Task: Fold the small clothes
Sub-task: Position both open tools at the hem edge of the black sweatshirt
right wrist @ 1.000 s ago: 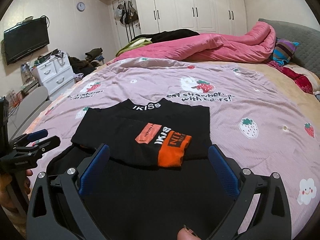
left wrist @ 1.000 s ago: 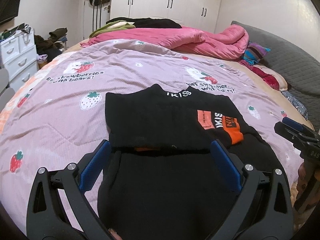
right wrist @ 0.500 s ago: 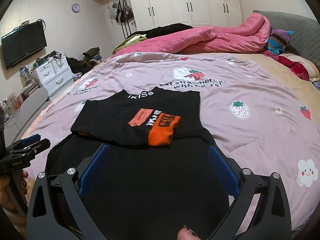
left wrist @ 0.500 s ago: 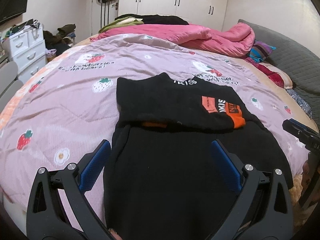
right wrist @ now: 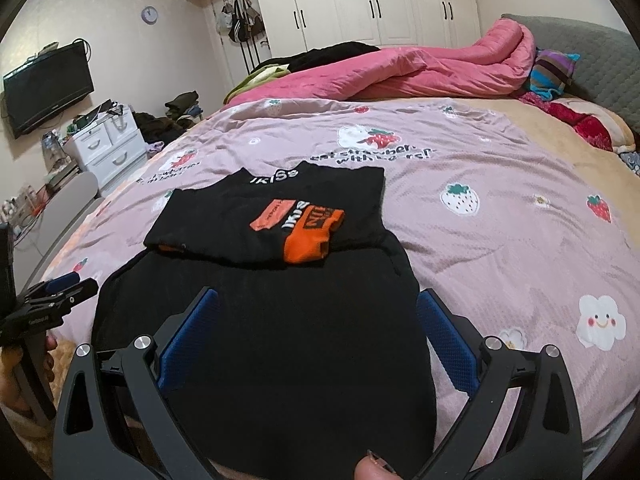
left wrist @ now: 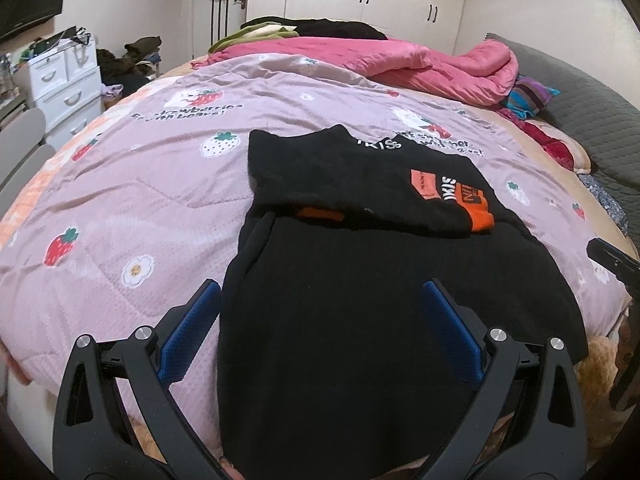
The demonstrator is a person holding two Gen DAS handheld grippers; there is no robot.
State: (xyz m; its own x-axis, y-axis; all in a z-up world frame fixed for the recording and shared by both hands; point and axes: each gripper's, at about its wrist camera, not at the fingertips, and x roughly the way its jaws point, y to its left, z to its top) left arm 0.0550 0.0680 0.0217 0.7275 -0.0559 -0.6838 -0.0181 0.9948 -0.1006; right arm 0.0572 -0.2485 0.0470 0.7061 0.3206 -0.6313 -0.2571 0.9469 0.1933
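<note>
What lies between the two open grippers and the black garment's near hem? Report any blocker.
Nothing visible does. The left gripper and right gripper both hover open directly over the lower part of the black garment, spread on the pink bedspread. Only the garment's own folded sleeves lie farther up.

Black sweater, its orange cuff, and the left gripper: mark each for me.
black sweater (right wrist: 280, 360): right wrist view, lower body panel.
orange cuff (right wrist: 306, 246): right wrist view, sleeve end.
left gripper (left wrist: 320, 308): left wrist view, between its fingertips.

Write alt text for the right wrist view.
A black knit sweater with orange cuffs, sleeves folded across its chest, lies on a pink strawberry-print quilt. The open right hand-held gripper hovers over its hem; the left hand-held gripper waits at the left edge.
</note>
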